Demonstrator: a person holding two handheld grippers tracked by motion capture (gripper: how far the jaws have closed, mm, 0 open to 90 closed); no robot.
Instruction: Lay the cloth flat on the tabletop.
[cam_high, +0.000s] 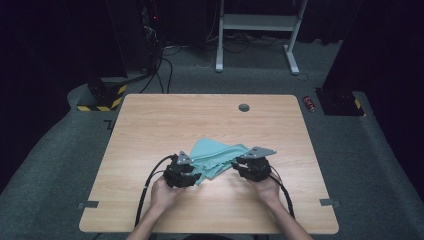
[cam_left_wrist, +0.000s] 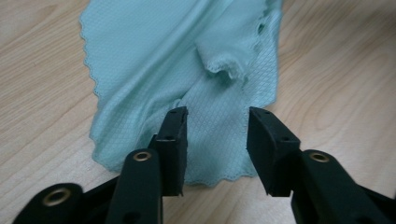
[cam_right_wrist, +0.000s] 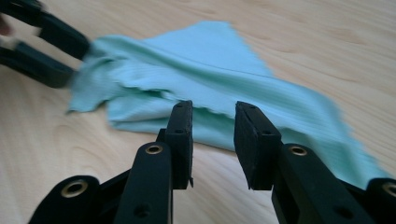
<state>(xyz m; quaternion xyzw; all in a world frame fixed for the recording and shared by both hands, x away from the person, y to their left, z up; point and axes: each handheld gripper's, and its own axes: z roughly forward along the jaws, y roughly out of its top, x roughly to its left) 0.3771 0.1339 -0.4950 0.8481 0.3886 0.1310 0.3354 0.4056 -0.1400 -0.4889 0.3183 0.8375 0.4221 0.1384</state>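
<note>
The right hand-held gripper (cam_right_wrist: 212, 119) holds its two black jaws apart, their tips at the near scalloped edge of a rumpled teal microfibre cloth (cam_right_wrist: 243, 88) lying on the light wooden counter (cam_right_wrist: 327, 42). At the upper left, the left hand-held gripper (cam_right_wrist: 77, 58), blurred, meets the cloth's far corner.

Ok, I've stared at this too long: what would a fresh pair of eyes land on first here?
Probably the crumpled teal cloth, the one bright thing on the pale wooden table, lying near its front middle. Next, the two black tools flanking it: the left gripper with open jaws over the cloth's scalloped edge, and the right gripper, jaws also open, at its other side.
</note>
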